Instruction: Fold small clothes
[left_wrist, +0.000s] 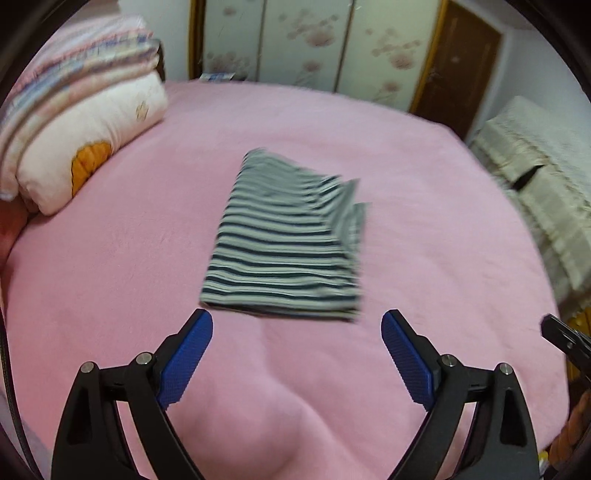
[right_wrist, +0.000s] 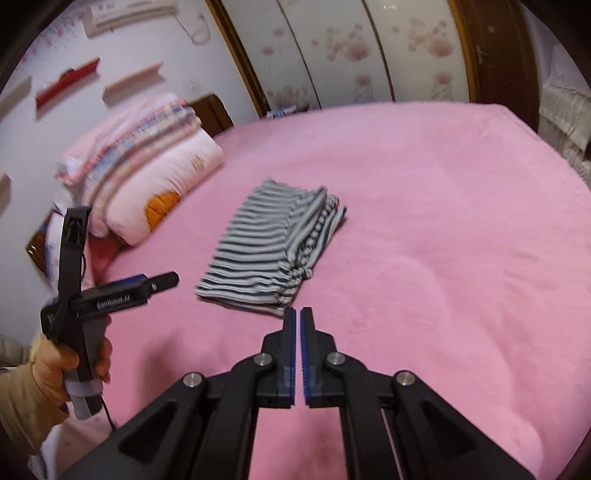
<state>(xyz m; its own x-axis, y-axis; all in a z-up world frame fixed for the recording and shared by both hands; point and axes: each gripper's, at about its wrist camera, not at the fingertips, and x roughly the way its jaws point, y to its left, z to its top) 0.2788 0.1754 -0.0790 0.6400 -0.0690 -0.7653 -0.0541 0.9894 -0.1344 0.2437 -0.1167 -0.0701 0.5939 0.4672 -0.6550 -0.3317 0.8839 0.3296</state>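
Both grippers above pink bed (left_wrist: 110, 258), clear of folded shorts (left_wrist: 288, 236).

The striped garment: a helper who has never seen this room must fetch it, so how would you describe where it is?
A pink bed fills the room. Near its middle lies the striped garment, folded into a flat rectangle. It is the only dark-and-white striped item; the stacked bedding at the bed's head is pastel and bulky.
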